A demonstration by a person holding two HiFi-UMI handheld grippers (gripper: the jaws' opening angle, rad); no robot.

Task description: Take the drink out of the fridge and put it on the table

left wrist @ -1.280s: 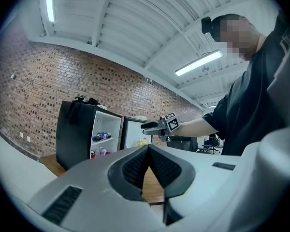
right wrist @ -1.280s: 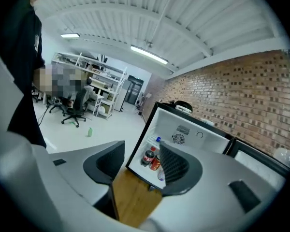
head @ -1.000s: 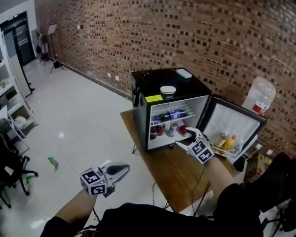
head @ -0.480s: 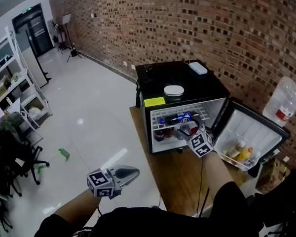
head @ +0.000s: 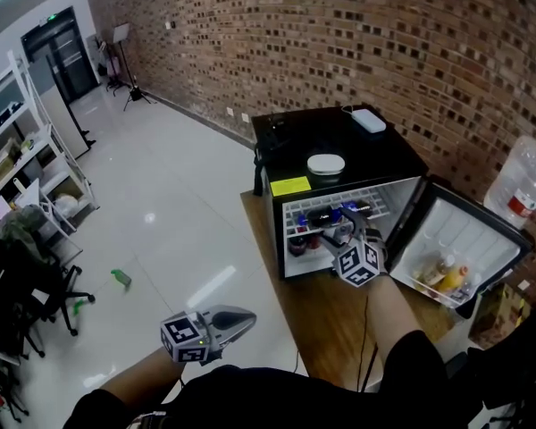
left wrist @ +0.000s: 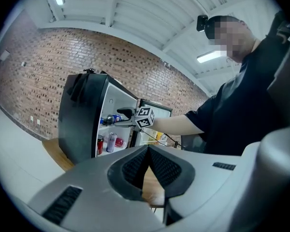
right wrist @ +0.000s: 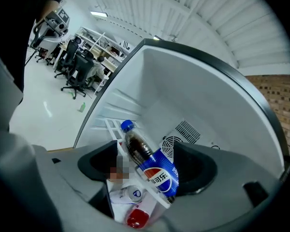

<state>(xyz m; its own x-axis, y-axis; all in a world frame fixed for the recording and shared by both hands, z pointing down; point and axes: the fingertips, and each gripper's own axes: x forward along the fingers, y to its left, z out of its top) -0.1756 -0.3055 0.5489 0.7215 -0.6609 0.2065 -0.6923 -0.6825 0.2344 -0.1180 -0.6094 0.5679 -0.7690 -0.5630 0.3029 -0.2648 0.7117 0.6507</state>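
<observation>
Cola bottle (right wrist: 152, 168) lies on upper wire shelf (head: 330, 206) of open fridge (head: 339, 141), which sits on wooden table (head: 326, 324). R gripper (head: 346, 232) is in fridge, jaws wide & just been opening, bottle between them, not gripped. L gripper (head: 239, 319) over floor (head: 161, 204), jaws closed together, empty

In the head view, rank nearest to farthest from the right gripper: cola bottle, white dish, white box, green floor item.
1. Cola bottle, fridge shelf, between the jaws of the right gripper.
2. White dish, front of fridge top.
3. White box, back of fridge top.
4. Green item, floor, far left.
</observation>
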